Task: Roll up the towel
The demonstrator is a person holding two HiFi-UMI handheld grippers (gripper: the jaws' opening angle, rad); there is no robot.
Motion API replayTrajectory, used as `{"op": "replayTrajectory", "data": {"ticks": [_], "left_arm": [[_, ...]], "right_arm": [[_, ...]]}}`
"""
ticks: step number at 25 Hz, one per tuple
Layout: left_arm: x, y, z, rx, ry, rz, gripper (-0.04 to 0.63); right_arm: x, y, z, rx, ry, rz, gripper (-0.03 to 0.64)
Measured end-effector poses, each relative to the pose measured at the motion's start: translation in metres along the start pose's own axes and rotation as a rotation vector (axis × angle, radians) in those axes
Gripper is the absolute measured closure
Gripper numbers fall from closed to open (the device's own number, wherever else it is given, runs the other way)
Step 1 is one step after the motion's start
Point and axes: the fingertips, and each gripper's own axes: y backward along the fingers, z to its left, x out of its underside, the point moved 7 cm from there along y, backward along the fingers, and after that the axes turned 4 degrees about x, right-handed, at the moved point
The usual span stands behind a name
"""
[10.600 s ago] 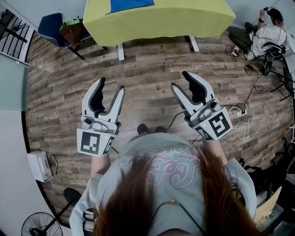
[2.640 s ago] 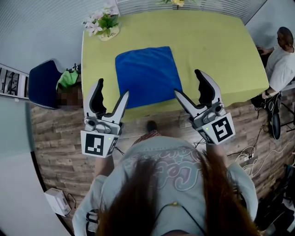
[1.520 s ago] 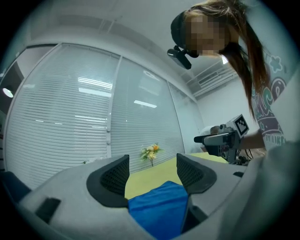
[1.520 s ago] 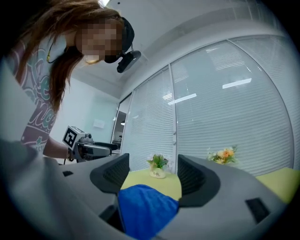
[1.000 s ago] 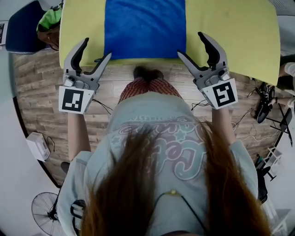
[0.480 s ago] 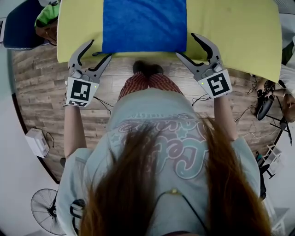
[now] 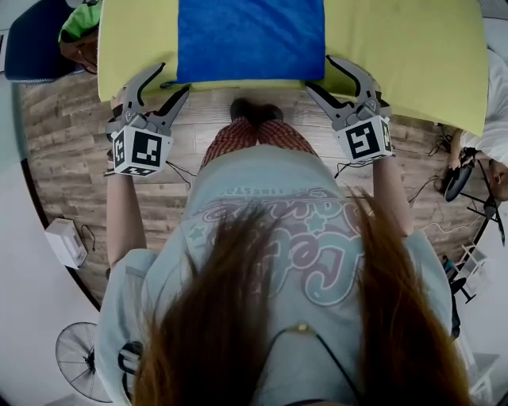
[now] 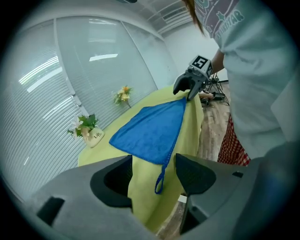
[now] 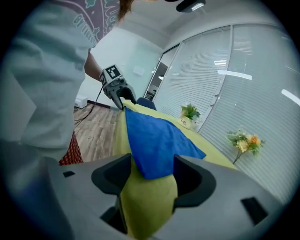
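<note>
Two near corners of the square blue terry towel (image 7: 250,40) reach the yellow-green clothed table's (image 7: 397,55) edge; left gripper (image 7: 171,80) gapes around one, right gripper (image 7: 321,74) has jaws closing round the other, not yet pressing.

A table under a yellow cloth (image 7: 397,47) stands on the wood floor (image 7: 63,158), with a blue chair (image 7: 36,40) off its left corner and a green bundle (image 7: 83,20) just beside the chair. At the table's far side, by the blinds (image 8: 47,84), sit a small pot of greenery (image 8: 86,131) and, well apart from it, a spray of yellow flowers (image 8: 123,95). Near the pale wall, a white box (image 7: 63,242) and a fan (image 7: 79,365) stand on the floor.
</note>
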Motion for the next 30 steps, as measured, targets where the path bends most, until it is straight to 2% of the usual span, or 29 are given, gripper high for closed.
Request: {"op": "replayTrajectory", "data": {"ticks": [2,7,9,11,15,18,21,22,25,30], "left_arm": [[-0.001,0.000,0.000,0.010,-0.018,0.001,0.305],[-0.004,-0.001,-0.003,0.052,-0.076,0.008,0.365],[-0.006,-0.001,-0.004,0.044,-0.106,0.015,0.391],[-0.008,0.001,-0.002,0.026,-0.122,0.019,0.528],[-0.008,-0.002,-0.001,0.073,-0.111,0.042,0.531],[-0.009,-0.006,-0.005,0.087,-0.152,0.056,0.531],[-0.008,-0.008,-0.006,0.084,-0.186,0.063,0.534],[-0.008,-0.008,-0.006,0.082,-0.189,0.064,0.553],[-0.011,-0.003,-0.006,0.079,-0.161,0.050,0.569],[-0.012,0.002,-0.003,0.083,-0.074,0.021,0.574]], "right_arm": [[0.001,0.001,-0.001,0.001,0.000,0.002,0.341],[0.003,0.003,-0.003,-0.011,-0.006,0.004,0.382],[0.003,0.003,-0.001,-0.024,-0.002,0.004,0.395],[0.004,0.004,-0.001,-0.038,0.019,0.011,0.422],[0.003,0.003,0.001,-0.054,0.029,0.013,0.450],[0.003,0.003,0.004,-0.068,0.039,0.016,0.476],[0.004,0.002,0.005,-0.069,0.042,0.014,0.533],[0.004,0.002,0.004,-0.071,0.038,0.012,0.559],[0.002,0.006,0.002,-0.084,0.018,0.001,0.591],[0.001,0.010,0.000,-0.092,0.002,-0.015,0.595]]}}
